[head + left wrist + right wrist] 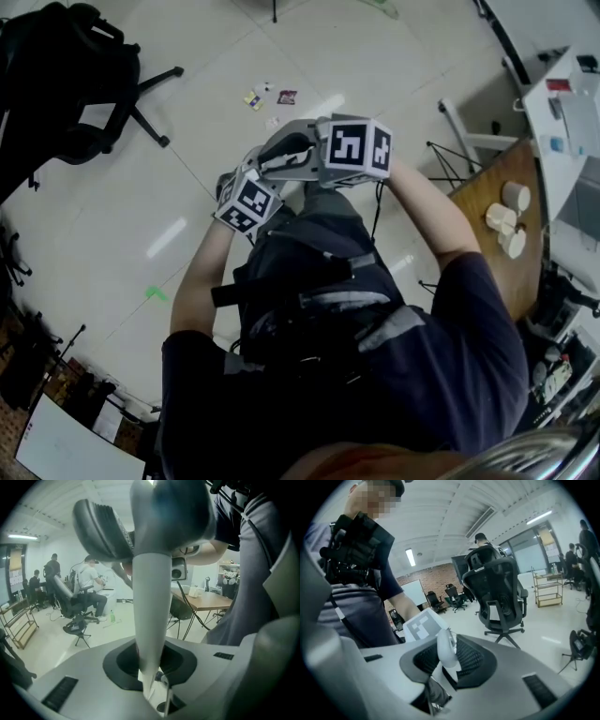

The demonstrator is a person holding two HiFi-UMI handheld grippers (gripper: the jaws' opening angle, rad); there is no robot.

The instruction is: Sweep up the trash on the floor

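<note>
What white handle (150,602) belongs to: hidden. Left gripper (151,686) clamped on shaft, right gripper (443,665) pinching its tip. Trash (287,97): few small wrappers, blurry, pale floor, upper centre of head view.

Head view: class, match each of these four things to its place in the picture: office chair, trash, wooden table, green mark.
Things:
1. office chair
2. trash
3. wooden table
4. green mark

Places:
a. right edge
b. on the floor, lower left
c. top left corner
d. on the floor, upper middle

Pairs: 1-c, 2-d, 3-a, 4-b.
</note>
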